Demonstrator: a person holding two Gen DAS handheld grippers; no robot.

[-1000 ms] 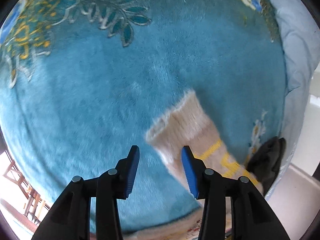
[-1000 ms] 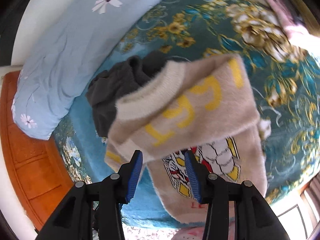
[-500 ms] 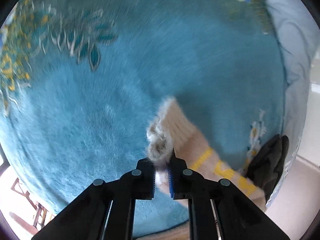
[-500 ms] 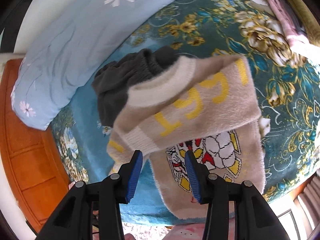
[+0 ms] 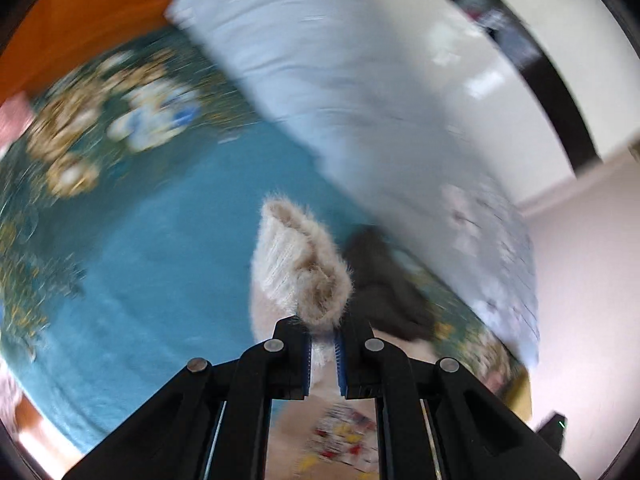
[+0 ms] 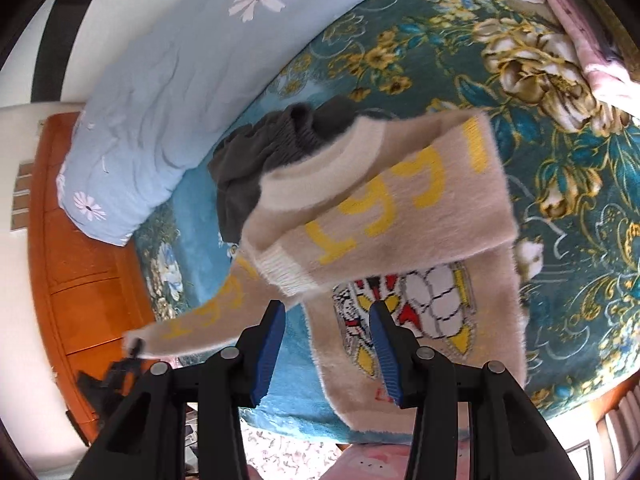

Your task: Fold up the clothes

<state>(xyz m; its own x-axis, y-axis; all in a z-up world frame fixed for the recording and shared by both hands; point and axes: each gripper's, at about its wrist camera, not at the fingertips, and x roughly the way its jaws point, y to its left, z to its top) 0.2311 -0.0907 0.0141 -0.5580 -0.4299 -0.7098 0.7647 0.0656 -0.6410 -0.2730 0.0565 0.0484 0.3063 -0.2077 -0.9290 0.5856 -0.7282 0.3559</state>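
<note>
A: Currently, the left gripper (image 5: 322, 354) has its fingers clenched on the fluffy beige sleeve cuff (image 5: 298, 268) of the fuzzy beige knit sweater with yellow numerals (image 6: 384, 208). The cuff stands up out of the blue pads, lifted clear of the teal plush floral blanket (image 5: 152, 280) on the bed. Left view is motion-blurred.

B: Noted. Right gripper (image 6: 326, 346)?

A: Fingers spread wide, nothing between them. It hovers above the sweater's lower body, over the cartoon print (image 6: 408, 304).

B: Sweater layout?

A: One sleeve is folded across the chest, its white ribbed cuff (image 6: 280, 276) near the sweater's left edge. The other sleeve runs out toward the left gripper, seen small at the lower left of the right view. The hem edge lies close to the bed's near edge.

B: Neighbours?

A: A crumpled dark grey garment (image 6: 260, 152) touches the sweater's collar end and is partly under it. A light blue daisy-print pillow (image 6: 168, 80) lies just beyond that, along the orange wooden headboard (image 6: 80, 248). A pink cloth (image 6: 588, 32) sits at the far corner, well apart.

B: Open room?

A: Bare blanket to the sweater's right, flower-patterned, unoccupied up to the bed edge.
</note>
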